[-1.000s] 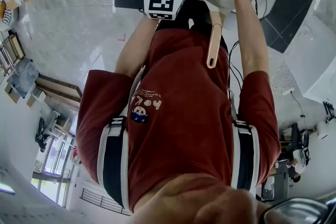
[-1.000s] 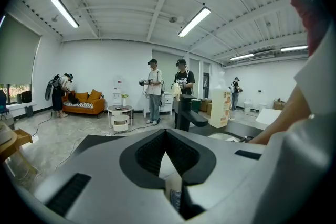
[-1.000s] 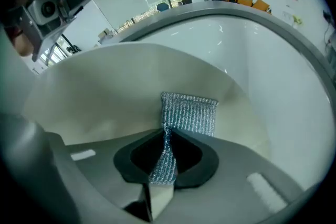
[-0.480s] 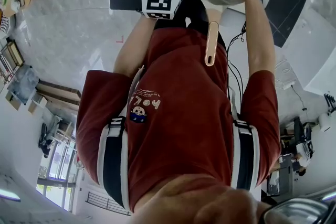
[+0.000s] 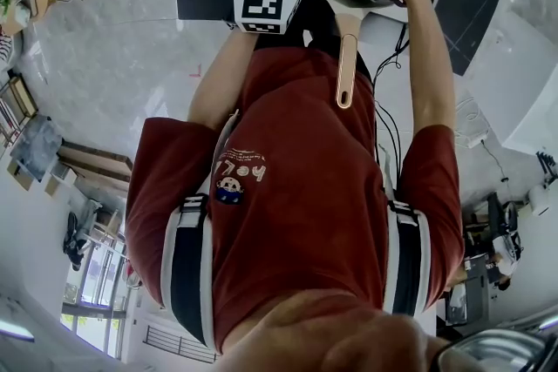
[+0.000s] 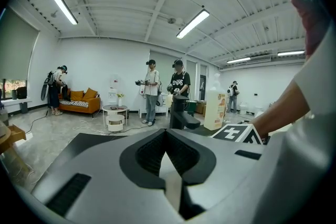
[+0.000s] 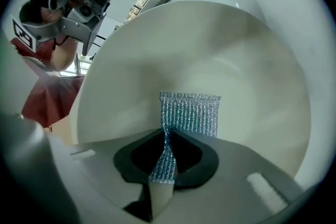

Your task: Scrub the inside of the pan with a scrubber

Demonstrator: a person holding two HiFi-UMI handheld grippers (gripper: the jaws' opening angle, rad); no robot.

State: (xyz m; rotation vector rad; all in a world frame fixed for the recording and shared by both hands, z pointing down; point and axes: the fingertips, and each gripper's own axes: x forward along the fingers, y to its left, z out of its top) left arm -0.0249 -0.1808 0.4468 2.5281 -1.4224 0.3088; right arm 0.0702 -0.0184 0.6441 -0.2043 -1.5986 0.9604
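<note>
While the right gripper pinches the scrubber tight, its silvery-blue mesh fans flat against the cream pan wall; left gripper jaws closed, empty.

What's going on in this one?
A person works with a gripper in each hand. The right gripper is pinching a silvery-blue scrubber and holding it inside a cream pan. The left gripper is up beside the pan, its jaws together on nothing.
</note>
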